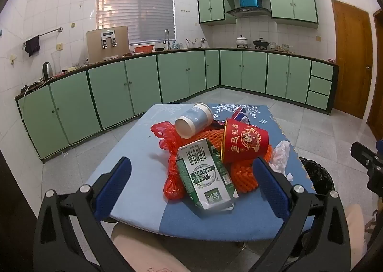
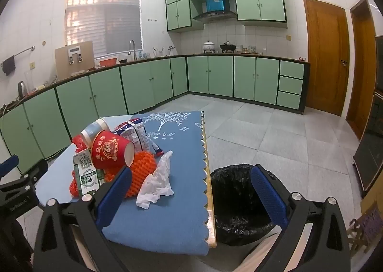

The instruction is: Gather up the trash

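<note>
A pile of trash lies on the blue-clothed table (image 1: 134, 152): a green and white milk carton (image 1: 203, 173), a red paper cup (image 1: 244, 144) on its side, a blue and white cup (image 1: 194, 120), a red plastic bag (image 1: 171, 150), orange foam netting (image 1: 241, 176) and a white crumpled tissue (image 2: 156, 179). My left gripper (image 1: 191, 164) is open and empty, hovering in front of the carton. My right gripper (image 2: 191, 173) is open and empty, above the table's right edge, between the tissue and the black-lined bin (image 2: 239, 202).
The bin stands on the tiled floor right beside the table's right edge, also visible in the left wrist view (image 1: 316, 176). Green kitchen cabinets (image 1: 143, 82) line the far walls. Wooden doors (image 2: 325, 56) are at the right.
</note>
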Tool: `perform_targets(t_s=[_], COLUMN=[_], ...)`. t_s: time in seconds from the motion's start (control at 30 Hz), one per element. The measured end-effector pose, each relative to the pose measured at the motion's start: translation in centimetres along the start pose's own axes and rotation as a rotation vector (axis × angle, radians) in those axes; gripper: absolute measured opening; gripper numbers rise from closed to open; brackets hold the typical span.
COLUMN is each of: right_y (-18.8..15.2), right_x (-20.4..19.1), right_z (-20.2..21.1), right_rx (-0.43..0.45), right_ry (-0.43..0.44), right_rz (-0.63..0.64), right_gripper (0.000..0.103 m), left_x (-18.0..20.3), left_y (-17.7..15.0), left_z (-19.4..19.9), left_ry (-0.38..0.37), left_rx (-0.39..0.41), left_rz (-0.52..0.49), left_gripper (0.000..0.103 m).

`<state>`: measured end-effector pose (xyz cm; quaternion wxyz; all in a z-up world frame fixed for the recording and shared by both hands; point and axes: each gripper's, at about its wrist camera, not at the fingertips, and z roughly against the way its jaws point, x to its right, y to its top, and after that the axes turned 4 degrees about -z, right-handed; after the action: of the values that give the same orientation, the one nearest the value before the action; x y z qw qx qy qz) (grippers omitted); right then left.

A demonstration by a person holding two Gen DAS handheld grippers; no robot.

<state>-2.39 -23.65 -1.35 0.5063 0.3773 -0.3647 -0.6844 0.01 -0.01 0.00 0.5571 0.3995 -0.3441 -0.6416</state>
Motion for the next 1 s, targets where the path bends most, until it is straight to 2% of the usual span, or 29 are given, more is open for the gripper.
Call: perform_targets(t_s=[1.0], right_y=[-0.19], right_x=[-0.25], right_z=[0.01], right_rx=[0.020], right_ry=[0.003], right_rz=[0.002], right_gripper=[0.097], left_x=[0.02], left_y=[0.20], left_z=[0.74], left_ry=[-0.007], left_rx=[0.035], left_rz=[-0.005], left_gripper=[0.098])
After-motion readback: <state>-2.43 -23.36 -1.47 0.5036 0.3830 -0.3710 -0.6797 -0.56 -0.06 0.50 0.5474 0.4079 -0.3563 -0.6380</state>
